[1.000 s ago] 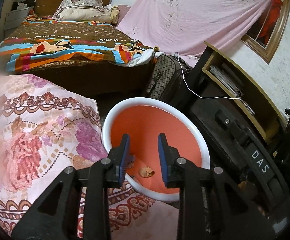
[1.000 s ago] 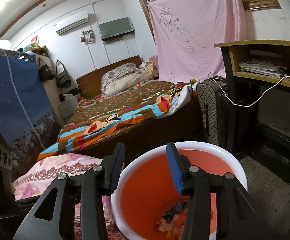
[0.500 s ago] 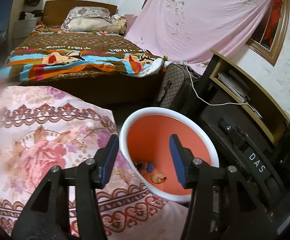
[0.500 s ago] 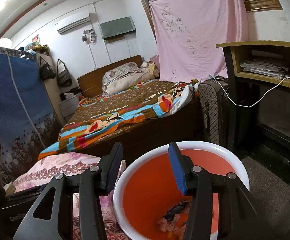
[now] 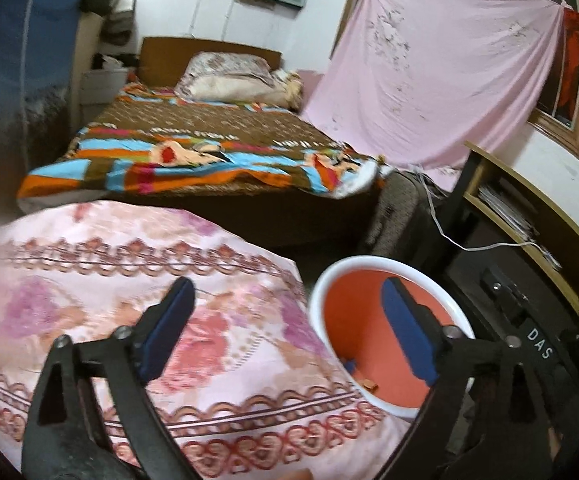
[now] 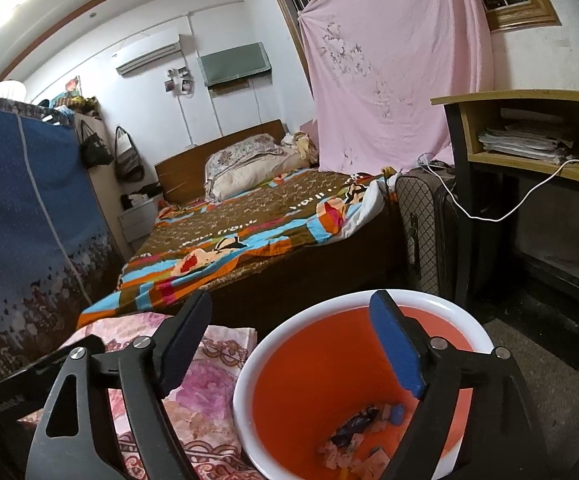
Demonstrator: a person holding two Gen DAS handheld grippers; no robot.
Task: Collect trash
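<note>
Over the orange bin (image 6: 353, 364), both our left gripper (image 5: 285, 328) and right gripper (image 6: 293, 340) have just opened their jaws, now apart and empty; trash scraps (image 6: 361, 436) lie inside it.

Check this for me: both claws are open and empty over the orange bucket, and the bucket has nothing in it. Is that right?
Not quite. The bucket is not empty: the right wrist view shows wrappers and scraps of trash at its bottom. The rest holds: the left claw and right claw are both open with nothing between their pads, their jaws having just been opening.
</note>
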